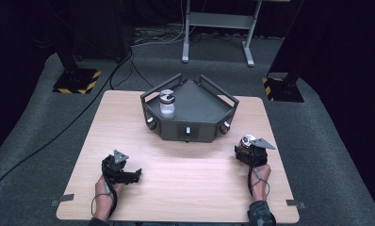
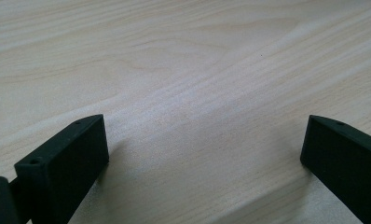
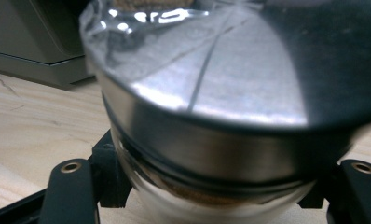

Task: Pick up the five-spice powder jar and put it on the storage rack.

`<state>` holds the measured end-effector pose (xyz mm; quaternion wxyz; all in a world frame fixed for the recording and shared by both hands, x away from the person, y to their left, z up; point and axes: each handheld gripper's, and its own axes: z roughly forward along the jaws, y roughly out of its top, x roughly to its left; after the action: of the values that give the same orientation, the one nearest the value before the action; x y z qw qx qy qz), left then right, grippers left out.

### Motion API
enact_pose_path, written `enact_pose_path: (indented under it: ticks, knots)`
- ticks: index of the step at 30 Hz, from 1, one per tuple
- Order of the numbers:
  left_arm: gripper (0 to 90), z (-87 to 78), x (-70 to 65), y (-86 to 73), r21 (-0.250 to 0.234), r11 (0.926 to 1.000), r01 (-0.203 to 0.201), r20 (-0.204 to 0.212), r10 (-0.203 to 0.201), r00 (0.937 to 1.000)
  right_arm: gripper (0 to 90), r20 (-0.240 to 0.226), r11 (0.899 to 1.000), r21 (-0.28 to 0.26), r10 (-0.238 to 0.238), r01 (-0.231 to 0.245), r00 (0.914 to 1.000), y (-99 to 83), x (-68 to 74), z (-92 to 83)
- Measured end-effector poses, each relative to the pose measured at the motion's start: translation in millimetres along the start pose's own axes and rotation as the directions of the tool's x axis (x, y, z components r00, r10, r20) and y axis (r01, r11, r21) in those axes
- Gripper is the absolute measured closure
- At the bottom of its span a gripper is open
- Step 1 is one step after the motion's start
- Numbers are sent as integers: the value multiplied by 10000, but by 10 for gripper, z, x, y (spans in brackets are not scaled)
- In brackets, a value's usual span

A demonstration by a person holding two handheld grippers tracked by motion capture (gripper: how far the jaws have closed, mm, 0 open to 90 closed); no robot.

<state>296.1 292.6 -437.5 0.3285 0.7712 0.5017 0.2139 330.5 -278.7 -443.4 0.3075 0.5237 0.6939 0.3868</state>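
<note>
My right gripper stands on the right side of the wooden table, shut on a glass jar with a shiny metal lid and brown contents. In the right gripper view the jar sits squeezed between the two black jaws, close to the camera. My left gripper rests low over the table's front left, open, with bare wood between its fingers. A second jar, with white contents and a metal lid, stands upright in the left part of a dark angular tray at the table's back.
The tray has raised rails and knobs on its front faces. Two stands with yellow-and-black striped bases flank the table on the grey floor, and a metal frame stands behind. A cable runs across the floor at left.
</note>
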Motion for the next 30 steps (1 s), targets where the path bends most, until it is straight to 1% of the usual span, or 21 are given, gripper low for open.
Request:
enact_pose_path:
  ticks: [10, 20, 30]
  knots:
    - [5, 0, 0, -1, -1, 10000, 3, 0, -3, 10000, 299, -88, 10000, -26, -97, 96, 9999, -5, -4, -3]
    - [5, -1, 0, 1, 9, 10000, 1, -3, -1, 10000, 299, -84, 9998, -23, -211, 210, 9997, 7, 23, -14]
    - [5, 0, 0, 0, -1, 10000, 3, -1, -3, 10000, 299, -136, 9998, -48, -211, 211, 9997, 22, 23, -38]
